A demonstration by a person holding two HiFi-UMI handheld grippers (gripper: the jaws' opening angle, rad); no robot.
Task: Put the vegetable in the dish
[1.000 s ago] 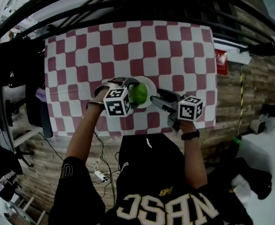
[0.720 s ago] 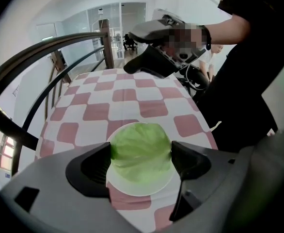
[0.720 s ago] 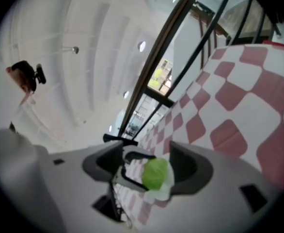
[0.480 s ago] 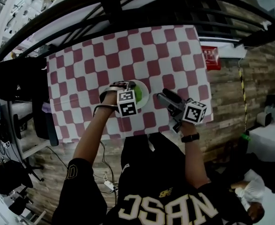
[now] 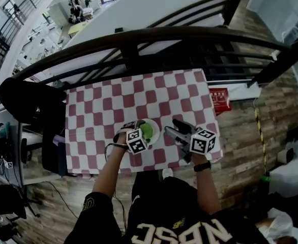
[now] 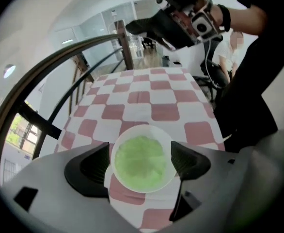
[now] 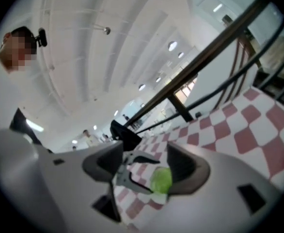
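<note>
Head view: vegetable (image 5: 147,130) now loose in dish (image 5: 157,134)

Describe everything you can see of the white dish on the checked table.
The dish is a small, round, shallow white bowl, plain and smooth-looking, possibly plastic or ceramic. It sits upright on the red-and-white checked tablecloth, near the table edge closest to the person. A pale green vegetable fills most of its inside, leaving only the rim showing. The left gripper hangs over it with jaws apart, one on each side; they do not appear to touch it.
</note>
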